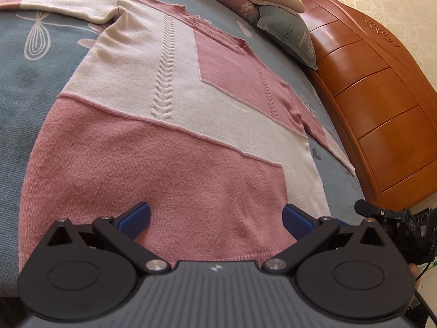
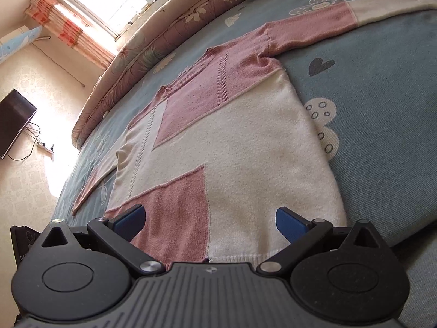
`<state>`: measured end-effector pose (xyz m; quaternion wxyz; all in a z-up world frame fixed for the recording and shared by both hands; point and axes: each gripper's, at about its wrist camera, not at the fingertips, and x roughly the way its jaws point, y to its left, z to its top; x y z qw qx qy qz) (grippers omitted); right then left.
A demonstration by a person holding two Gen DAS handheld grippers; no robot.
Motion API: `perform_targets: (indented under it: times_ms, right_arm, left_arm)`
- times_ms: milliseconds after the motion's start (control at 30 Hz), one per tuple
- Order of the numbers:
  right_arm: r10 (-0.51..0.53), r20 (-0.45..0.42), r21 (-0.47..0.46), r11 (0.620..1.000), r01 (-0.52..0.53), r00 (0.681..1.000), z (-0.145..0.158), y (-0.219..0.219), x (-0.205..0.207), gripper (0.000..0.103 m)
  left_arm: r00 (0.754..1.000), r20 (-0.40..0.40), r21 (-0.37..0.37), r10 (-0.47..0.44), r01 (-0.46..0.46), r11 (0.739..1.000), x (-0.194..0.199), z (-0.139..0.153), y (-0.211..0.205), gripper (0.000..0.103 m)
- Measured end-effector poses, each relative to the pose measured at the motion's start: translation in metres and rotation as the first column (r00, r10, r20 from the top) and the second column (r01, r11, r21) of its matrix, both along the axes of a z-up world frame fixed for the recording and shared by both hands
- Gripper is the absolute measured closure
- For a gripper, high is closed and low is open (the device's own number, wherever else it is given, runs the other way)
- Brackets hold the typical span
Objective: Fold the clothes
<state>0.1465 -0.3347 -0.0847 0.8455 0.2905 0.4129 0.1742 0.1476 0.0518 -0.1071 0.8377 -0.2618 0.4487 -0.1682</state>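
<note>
A bed covered in a grey-blue sheet (image 1: pixel 16 114) with white flower prints (hearts too) carries a pink-and-cream knitted sweater (image 1: pixel 174 125) spread flat, a folded floral quilt (image 2: pixel 142 54) and a grey-green pillow (image 1: pixel 289 35).

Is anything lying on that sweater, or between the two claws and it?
Nothing visible. The sweater lies flat on the bed, nothing on it. The left claw and right claw are open right above its hem, with no object between.
</note>
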Motion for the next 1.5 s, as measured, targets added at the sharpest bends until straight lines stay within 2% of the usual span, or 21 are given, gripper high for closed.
perform_targets:
  times_ms: [67, 133, 200, 333, 400, 567, 633, 667, 767, 867, 967, 1100, 1200, 1333, 1500]
  right_arm:
    - [-0.001, -0.022, 0.011, 1.0, 0.001, 1.0, -0.006, -0.005, 0.011, 0.0]
    - [-0.008, -0.072, -0.067, 0.998, 0.003, 0.997, -0.016, -0.003, 0.018, 0.0]
    - [0.009, -0.045, -0.116, 0.993, -0.014, 0.999, -0.017, -0.005, 0.016, 0.0]
    - [-0.047, -0.038, -0.16, 0.986, 0.041, 0.998, -0.005, -0.02, 0.01, 0.0]
    - [-0.022, 0.0, -0.184, 0.983, 0.022, 1.0, 0.007, -0.016, 0.015, 0.0]
    - [0.058, 0.017, -0.14, 0.989, -0.055, 0.998, 0.009, 0.001, 0.054, 0.0]
    - [0.058, -0.034, -0.16, 0.985, -0.063, 0.998, -0.004, 0.003, 0.067, 0.0]
    - [0.039, -0.054, -0.201, 0.978, -0.049, 0.998, -0.009, 0.002, 0.071, 0.0]
    - [0.024, -0.038, -0.216, 0.976, -0.032, 0.999, -0.006, -0.005, 0.061, 0.0]
    - [0.104, -0.003, -0.241, 0.965, -0.102, 0.995, 0.009, 0.008, 0.041, 0.0]
    - [0.172, -0.001, -0.298, 0.94, -0.165, 0.985, 0.005, 0.029, 0.028, 0.0]
    - [0.203, -0.012, -0.491, 0.852, -0.183, 0.979, -0.018, 0.059, 0.015, 0.0]
    - [0.227, 0.003, -0.605, 0.776, -0.179, 0.974, -0.028, 0.077, 0.006, 0.0]
    - [0.189, 0.048, -0.609, 0.784, -0.122, 0.981, -0.031, 0.075, 0.0, 0.0]
    - [0.168, 0.082, -0.607, 0.79, -0.084, 0.982, -0.033, 0.075, -0.005, 0.0]
  left_arm:
    - [1.0, -0.001, 0.022, -0.007, 0.007, 1.0, 0.0, 0.001, -0.003, 0.001]
    - [1.0, 0.001, 0.029, -0.014, 0.014, 0.999, 0.0, 0.001, -0.004, 0.001]
    - [1.0, 0.006, 0.022, -0.018, 0.018, 1.0, 0.0, 0.001, -0.002, 0.001]
    - [0.999, 0.017, 0.009, -0.028, 0.028, 1.0, 0.001, 0.0, 0.001, 0.001]
    - [0.999, 0.024, 0.007, -0.03, 0.03, 1.0, 0.001, -0.001, 0.001, 0.001]
    - [0.999, 0.032, -0.018, -0.028, 0.029, 0.999, 0.001, -0.003, 0.004, 0.0]
    - [0.999, 0.032, -0.035, -0.026, 0.027, 0.999, 0.002, -0.004, 0.007, 0.001]
    - [0.999, 0.03, -0.034, -0.027, 0.028, 0.999, 0.002, -0.003, 0.007, 0.001]
    - [0.999, 0.025, -0.029, -0.029, 0.029, 0.999, 0.003, -0.002, 0.006, 0.001]
    - [0.999, 0.009, 0.023, -0.038, 0.038, 0.999, 0.007, 0.006, -0.001, 0.001]
    - [0.994, 0.075, 0.153, -0.074, 0.062, 0.986, 0.004, 0.017, -0.013, 0.001]
    - [0.989, 0.107, 0.305, -0.104, 0.067, 0.95, -0.001, 0.018, -0.021, 0.001]
    - [0.991, 0.092, 0.353, -0.101, 0.063, 0.933, -0.006, 0.007, -0.021, 0.001]
    - [0.985, 0.103, 0.397, -0.14, 0.089, 0.913, -0.023, 0.002, -0.024, 0.001]
    - [0.989, 0.085, 0.341, -0.117, 0.082, 0.937, -0.015, 0.012, -0.009, 0.001]
